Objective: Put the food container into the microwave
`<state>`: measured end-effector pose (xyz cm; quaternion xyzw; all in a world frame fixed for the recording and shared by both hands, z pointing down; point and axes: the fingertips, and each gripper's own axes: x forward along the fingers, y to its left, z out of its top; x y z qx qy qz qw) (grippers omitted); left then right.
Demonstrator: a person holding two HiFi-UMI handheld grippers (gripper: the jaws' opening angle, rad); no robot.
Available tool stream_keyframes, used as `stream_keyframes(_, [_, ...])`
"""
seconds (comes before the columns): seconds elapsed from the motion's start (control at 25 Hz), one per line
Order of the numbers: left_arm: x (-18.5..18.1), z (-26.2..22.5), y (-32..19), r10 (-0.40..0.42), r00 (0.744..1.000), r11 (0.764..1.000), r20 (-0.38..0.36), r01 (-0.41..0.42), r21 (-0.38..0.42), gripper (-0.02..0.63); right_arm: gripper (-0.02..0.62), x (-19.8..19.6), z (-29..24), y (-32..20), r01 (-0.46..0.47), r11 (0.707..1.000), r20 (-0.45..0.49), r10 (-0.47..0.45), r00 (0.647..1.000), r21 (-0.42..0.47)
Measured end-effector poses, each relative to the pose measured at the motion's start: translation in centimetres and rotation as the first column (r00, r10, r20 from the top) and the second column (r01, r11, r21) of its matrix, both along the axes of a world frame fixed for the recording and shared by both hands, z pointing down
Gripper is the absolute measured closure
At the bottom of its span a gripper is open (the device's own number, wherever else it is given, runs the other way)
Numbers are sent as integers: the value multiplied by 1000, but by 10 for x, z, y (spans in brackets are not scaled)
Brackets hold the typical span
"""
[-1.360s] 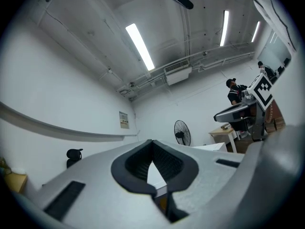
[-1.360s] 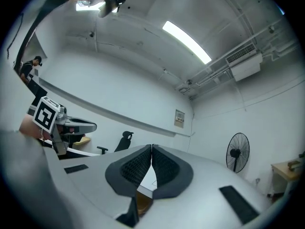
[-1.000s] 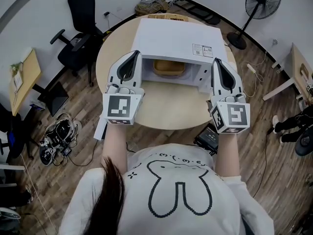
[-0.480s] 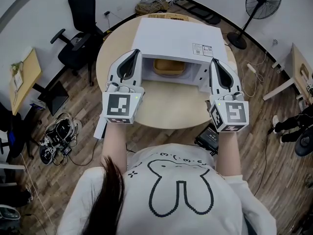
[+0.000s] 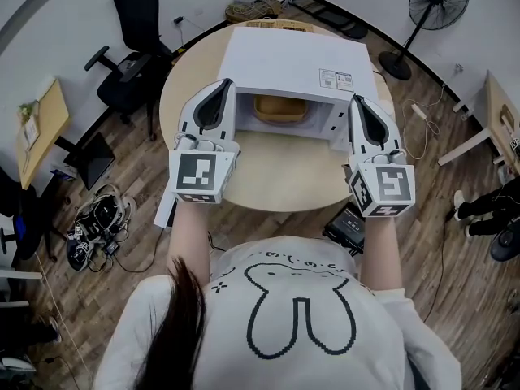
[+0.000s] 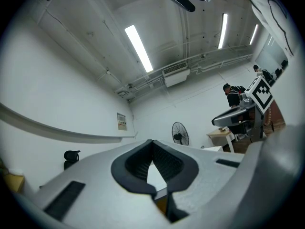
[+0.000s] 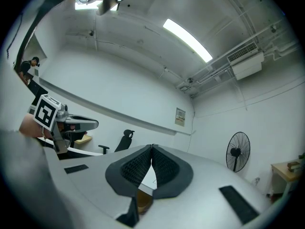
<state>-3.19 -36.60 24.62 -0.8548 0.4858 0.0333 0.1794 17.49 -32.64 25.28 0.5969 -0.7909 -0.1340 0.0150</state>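
A black office chair stands at the upper left and a black pedestal fan at the upper right, both on the wood-plank floor. A tangle of cables lies at the left. The boxy white microwave sits on the round pale wooden bench. The shallow tan food container rests inside its open cavity at centre frame, apart from both tongs. The left tongs and right tongs flank the opening. Each pair's ribbed black pads meet at the tips and hold nothing.
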Motion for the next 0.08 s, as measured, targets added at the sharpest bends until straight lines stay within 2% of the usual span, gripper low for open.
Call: stream_keyframes(0.08, [1, 0, 1, -1, 1000, 1000, 3, 1, -2, 597, 566, 0, 1, 0, 4, 1000, 0, -4, 1000, -2])
